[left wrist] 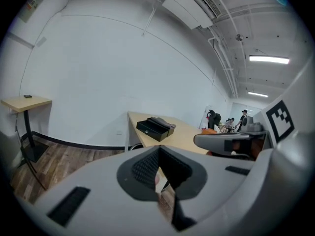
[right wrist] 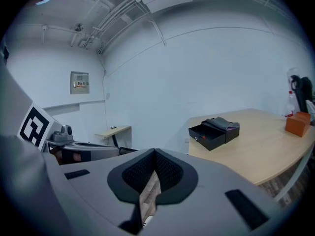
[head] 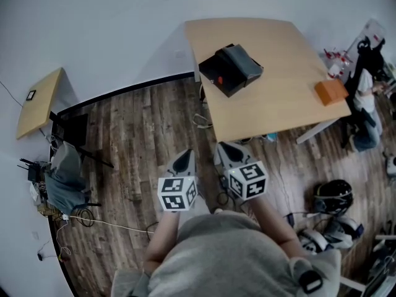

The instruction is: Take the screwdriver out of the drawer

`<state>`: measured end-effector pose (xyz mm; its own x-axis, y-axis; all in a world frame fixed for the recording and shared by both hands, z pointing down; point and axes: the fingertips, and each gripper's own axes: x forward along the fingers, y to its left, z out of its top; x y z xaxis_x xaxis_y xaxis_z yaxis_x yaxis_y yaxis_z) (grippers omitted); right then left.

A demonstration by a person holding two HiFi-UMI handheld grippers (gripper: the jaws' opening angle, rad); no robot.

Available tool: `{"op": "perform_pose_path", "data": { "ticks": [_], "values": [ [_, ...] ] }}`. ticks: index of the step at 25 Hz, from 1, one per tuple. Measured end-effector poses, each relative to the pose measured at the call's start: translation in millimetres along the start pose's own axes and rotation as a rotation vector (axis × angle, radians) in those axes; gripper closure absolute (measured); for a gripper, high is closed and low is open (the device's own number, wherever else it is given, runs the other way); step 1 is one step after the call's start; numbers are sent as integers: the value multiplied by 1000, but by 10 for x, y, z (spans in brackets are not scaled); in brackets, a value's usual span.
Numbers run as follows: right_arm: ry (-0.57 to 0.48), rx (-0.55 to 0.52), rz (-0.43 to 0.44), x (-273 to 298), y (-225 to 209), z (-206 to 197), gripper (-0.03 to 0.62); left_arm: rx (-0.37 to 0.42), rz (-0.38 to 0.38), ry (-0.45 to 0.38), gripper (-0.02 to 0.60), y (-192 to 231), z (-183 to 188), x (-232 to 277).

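The person is standing well back from the desk [head: 272, 113], holding the left gripper [head: 184, 156] and right gripper [head: 228, 150] side by side, both with jaws closed and nothing between them, probably because the reach has not yet begun. The black drawer [head: 216, 74] is sitting pulled open near the desk's left edge, toward its far corner. A small red spot inside it is likely showing the screwdriver [head: 218, 80], too small to tell its long axis or heading.
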<state>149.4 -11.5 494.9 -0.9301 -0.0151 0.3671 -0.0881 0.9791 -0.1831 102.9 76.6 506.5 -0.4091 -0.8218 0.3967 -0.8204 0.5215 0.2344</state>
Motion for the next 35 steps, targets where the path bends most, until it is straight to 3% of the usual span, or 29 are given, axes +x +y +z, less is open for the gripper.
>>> {"op": "perform_pose_path", "data": {
  "ticks": [20, 35],
  "values": [
    [-22, 93, -109, 1788, -155, 849, 595, 48, -150, 27, 581, 1389, 1063, 1227],
    [-33, 125, -256, 2369, -361, 1056, 595, 76, -269, 66, 581, 1985, 1301, 1664]
  ]
}}
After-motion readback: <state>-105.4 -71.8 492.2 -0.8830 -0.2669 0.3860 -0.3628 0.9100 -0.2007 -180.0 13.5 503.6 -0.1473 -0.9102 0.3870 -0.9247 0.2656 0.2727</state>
